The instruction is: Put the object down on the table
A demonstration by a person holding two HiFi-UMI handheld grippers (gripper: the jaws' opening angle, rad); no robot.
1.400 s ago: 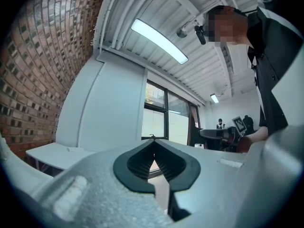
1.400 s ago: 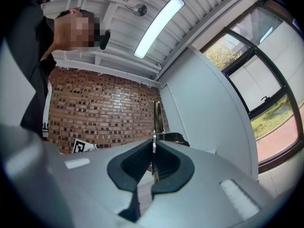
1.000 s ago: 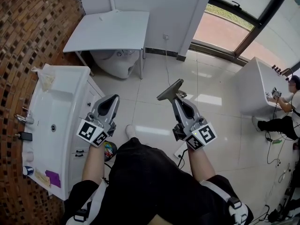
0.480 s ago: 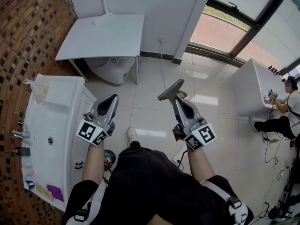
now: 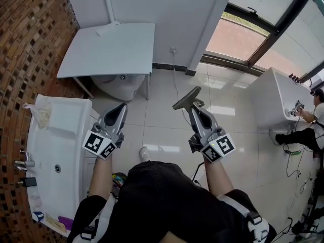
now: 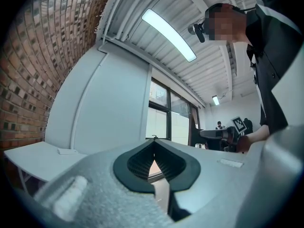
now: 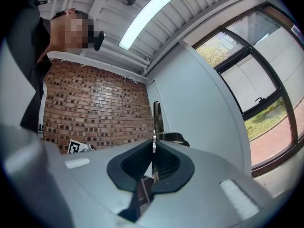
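Washroom table point(image 5: 111, 47) | right gripper point(image 5: 194, 110) grips squeegee point(image 5: 185, 98) | left gripper point(image 5: 121, 107) closed

I am holding my left gripper point(image 6: 153, 147) with its grey jaws closed tip to tip, aiming at a dark-framed window point(image 6: 159, 113). A flat white table point(image 6: 33, 158) is sitting at eight o'clock, a brown brick wall point(image 6: 28, 75) is rising at ten, and a long ceiling light strip point(image 6: 168, 34) is glowing at twelve.

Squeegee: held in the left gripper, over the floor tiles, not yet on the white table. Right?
No: the right gripper holds the squeegee, as the right gripper view shows. It is over the floor tiles, not yet on the white table.
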